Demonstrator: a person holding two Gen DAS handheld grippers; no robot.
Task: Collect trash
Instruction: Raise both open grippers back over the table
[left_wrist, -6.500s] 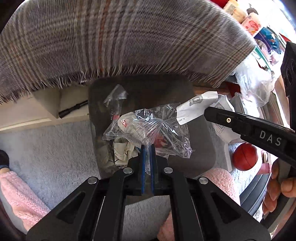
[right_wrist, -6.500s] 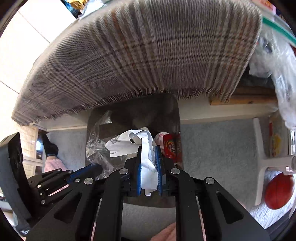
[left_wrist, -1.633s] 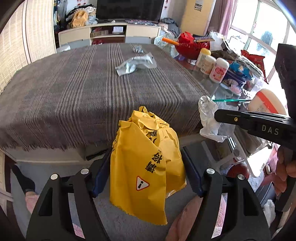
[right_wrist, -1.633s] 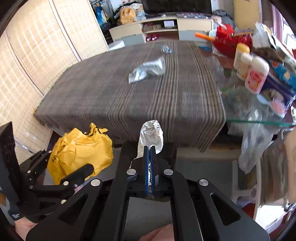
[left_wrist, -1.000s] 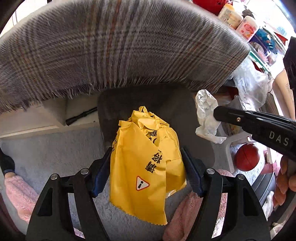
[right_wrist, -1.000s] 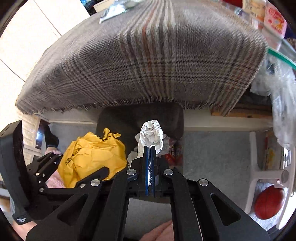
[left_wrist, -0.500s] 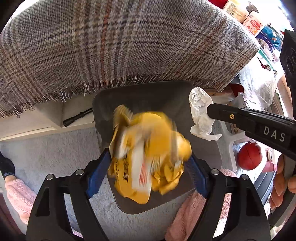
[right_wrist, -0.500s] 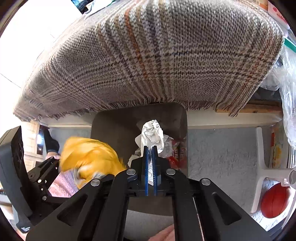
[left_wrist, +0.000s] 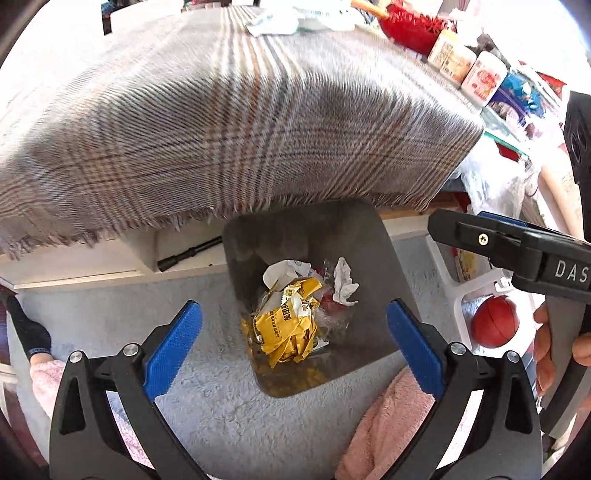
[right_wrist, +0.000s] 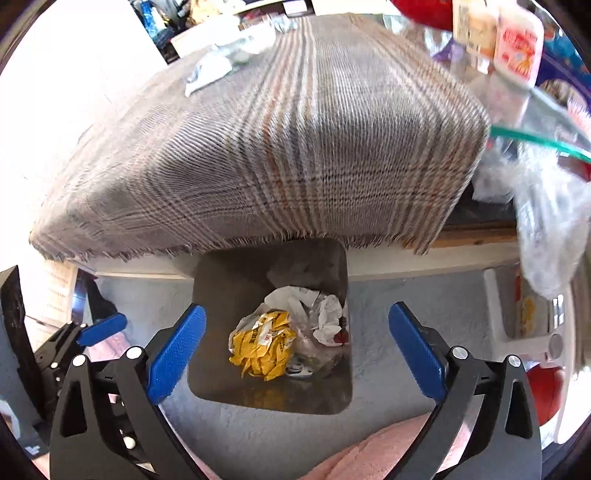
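I'm looking down into the bin (left_wrist: 314, 236): the yellow bag (left_wrist: 288, 325) is lying crumpled inside it, on top of the other rubbish, with the white paper wad (left_wrist: 343, 280) just beside it toward the right wall. In the right wrist view the same yellow bag (right_wrist: 264, 345) and paper wad (right_wrist: 327, 319) are sitting in the bin (right_wrist: 236, 280), touching clear plastic scraps. My left gripper (left_wrist: 293, 341) is hovering above the bin, jaws opening wide, nothing between the blue pads (left_wrist: 171, 345). My right gripper (right_wrist: 295, 347) is doing the same, jaws opening, nothing pinched. The bin is standing on grey carpet (left_wrist: 110, 314), partly under the edge of the plaid tablecloth (left_wrist: 221, 129). A red ball (left_wrist: 493, 321) is sitting off to the right. More wrappers (right_wrist: 210, 70) are lying on the tabletop, blurred.
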